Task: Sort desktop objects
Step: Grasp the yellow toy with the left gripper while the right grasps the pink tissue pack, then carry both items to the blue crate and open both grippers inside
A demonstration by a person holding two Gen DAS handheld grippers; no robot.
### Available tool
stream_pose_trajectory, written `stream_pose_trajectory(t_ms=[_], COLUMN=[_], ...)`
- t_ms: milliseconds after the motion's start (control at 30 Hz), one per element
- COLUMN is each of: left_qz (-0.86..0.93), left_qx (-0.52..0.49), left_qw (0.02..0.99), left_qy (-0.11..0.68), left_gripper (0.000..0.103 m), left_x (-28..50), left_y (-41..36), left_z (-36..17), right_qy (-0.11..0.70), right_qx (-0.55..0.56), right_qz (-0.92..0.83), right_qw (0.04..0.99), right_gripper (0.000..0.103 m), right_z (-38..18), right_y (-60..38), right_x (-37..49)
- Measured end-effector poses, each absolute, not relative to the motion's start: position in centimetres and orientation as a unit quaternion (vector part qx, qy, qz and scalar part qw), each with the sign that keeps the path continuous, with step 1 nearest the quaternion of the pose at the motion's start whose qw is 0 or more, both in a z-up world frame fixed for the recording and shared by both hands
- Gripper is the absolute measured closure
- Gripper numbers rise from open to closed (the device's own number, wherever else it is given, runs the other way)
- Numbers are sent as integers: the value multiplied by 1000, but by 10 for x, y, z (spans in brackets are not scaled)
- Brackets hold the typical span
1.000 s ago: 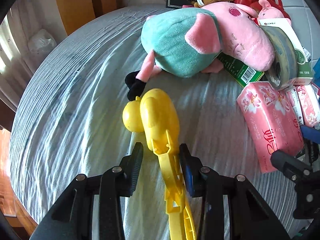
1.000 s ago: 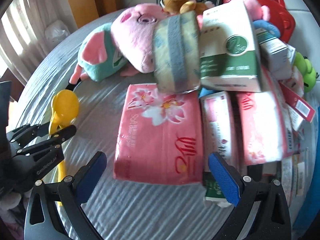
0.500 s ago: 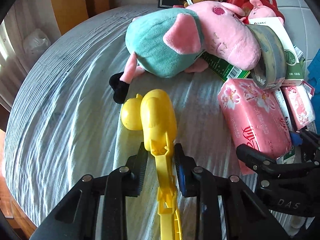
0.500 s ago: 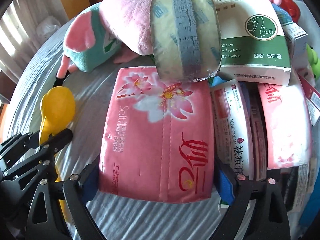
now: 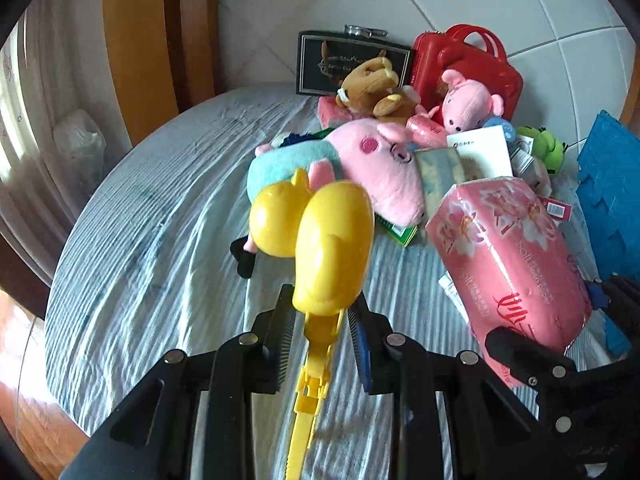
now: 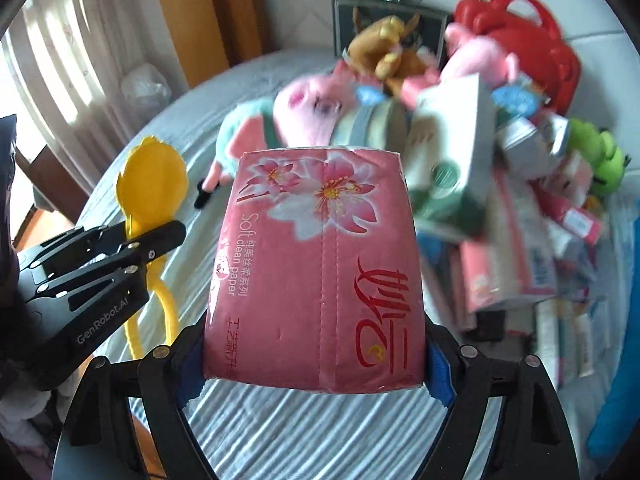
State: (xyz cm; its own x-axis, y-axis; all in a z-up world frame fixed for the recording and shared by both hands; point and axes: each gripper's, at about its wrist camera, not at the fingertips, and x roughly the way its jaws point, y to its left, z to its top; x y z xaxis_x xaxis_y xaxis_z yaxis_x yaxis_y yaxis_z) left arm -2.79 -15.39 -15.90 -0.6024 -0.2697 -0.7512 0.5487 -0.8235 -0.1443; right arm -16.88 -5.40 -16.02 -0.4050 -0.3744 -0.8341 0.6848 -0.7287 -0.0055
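A yellow duck-shaped plastic clamp toy (image 5: 332, 240) hangs above the striped cloth, and my left gripper (image 5: 322, 308) is shut on its neck just below the body. The right wrist view shows the same toy (image 6: 152, 180) at the left in that gripper (image 6: 132, 240). A pink soft-pack of tissue paper (image 6: 320, 260) is lifted off the cloth between the blue pads of my right gripper (image 6: 316, 360). Those jaws are closing and press on both of its sides. In the left wrist view the pack (image 5: 508, 256) is at the right.
A pile fills the far right: a pink and teal plush pig (image 5: 360, 160), a brown plush (image 5: 372, 84), a red case (image 5: 468, 64), a white-green box (image 6: 452, 152), more pink packs (image 6: 508, 248) and a green plush (image 6: 604, 160). The striped cloth (image 5: 140, 240) drops off at the left.
Both grippers have risen. The left one shut on the yellow toy and lifted it; the right one came down around the pink tissue pack, shut on it and raised it off the cloth.
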Motion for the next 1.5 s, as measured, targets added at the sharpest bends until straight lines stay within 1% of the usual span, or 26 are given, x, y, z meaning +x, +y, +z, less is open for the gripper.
stream_pose_trajectory(t_ms=[233,533,833,1033,1167,1267,1433,1500], left_qz=[-904,-946,-980,-993,-995,-994,-989,-986], left_qx=[336,258,167,107,81,79,100,115], left_qw=[215,166,93,23,-24,-61,-106,-117], left_qy=[154,100,62,49,47,44,29,17], left_gripper=[77,77,77,77,77,77,77,77], left_x=[-35,-70,-130,-171,-193,-212,-241,-246], left_y=[-141,-88,8,95,159,207,278,303], left_z=[-122,-40,55,119,150,162,156,143], right_qy=[152,112,72,52,46,40,32,31], right_qx=[372,293,209,171,166,174,207,220], right_qz=[-867,-920,-966,-982,-985,-983,-975,-972], right_qw=[295,235,131,57,2,-36,-75,-79], right_gripper=[17,17,17,17,17,17,17,17], right_z=[-107,-27,51,91,105,105,86,77], right_y=[-11,75,198,301,370,419,480,498], right_x=[-167,-166,-177,-176,-173,-172,-177,-176])
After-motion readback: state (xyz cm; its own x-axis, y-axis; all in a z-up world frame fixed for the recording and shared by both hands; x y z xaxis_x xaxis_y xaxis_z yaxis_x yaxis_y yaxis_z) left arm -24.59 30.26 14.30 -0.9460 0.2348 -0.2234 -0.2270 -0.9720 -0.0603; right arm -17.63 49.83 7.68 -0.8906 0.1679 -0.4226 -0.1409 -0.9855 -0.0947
